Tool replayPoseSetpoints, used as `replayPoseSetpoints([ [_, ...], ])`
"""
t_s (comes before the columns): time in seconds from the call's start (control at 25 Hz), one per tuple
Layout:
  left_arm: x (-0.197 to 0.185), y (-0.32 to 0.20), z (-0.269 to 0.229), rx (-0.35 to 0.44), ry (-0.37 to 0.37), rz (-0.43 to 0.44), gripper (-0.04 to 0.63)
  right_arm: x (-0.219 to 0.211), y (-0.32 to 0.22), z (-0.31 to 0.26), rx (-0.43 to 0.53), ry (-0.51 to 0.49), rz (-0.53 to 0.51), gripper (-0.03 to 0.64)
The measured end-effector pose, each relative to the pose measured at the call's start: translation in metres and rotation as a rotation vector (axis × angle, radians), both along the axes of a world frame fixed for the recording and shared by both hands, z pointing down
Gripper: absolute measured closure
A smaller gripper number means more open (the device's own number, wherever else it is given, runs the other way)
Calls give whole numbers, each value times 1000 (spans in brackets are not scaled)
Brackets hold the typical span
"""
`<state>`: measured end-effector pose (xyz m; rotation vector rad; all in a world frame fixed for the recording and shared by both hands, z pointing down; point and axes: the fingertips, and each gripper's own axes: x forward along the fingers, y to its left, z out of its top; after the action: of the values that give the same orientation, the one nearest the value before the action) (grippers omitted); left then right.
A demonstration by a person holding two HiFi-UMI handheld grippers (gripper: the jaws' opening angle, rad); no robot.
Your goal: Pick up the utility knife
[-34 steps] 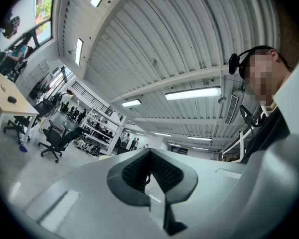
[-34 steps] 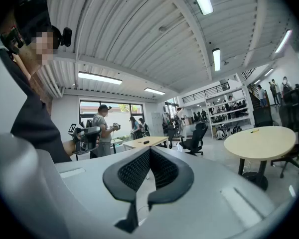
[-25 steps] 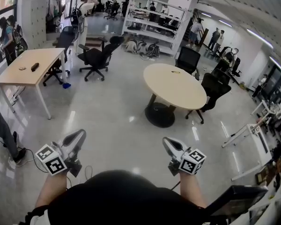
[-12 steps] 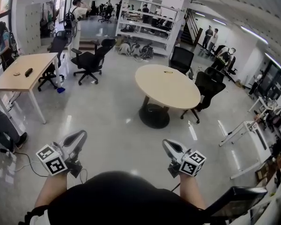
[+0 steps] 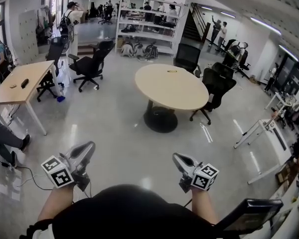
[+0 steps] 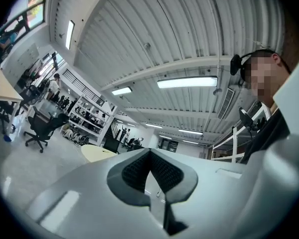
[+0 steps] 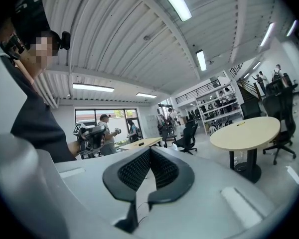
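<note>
A small yellow object, too small to name for sure, lies near the far edge of the round beige table. It also shows as a yellow speck on that table in the right gripper view. My left gripper is held low at the left, jaws shut and empty. My right gripper is held low at the right, also shut with nothing in it. Both point across the bare floor toward the table, far short of it. In their own views the left gripper and right gripper pads meet.
Black office chairs stand around the table. A rectangular desk is at the left, white shelving at the back, white frames at the right. A cable lies on the floor. Several people stand about.
The whole view has advanced across the floor: the round table has drifted left and a little nearer. Both grippers keep the same pose in front of the body, still shut.
</note>
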<state>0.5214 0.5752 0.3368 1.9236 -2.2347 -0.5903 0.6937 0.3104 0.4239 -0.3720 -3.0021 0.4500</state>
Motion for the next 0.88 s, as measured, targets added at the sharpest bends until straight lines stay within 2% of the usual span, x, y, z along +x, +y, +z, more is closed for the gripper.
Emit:
replayPoseSetpoints([
  [0.24, 5, -22, 9, -29, 14, 14, 601, 6, -16, 19, -38, 25, 0, 603],
  [0.48, -19, -21, 15, -30, 30, -2, 601, -20, -17, 20, -34, 41, -20, 603],
  [0.68, -67, -4, 21, -5, 43, -13, 601, -72, -4, 16, -4, 58, -38, 603],
  [0.88, -147, 28, 15, 24, 45, -20, 601, -154, 28, -2, 34, 50, -53, 603],
])
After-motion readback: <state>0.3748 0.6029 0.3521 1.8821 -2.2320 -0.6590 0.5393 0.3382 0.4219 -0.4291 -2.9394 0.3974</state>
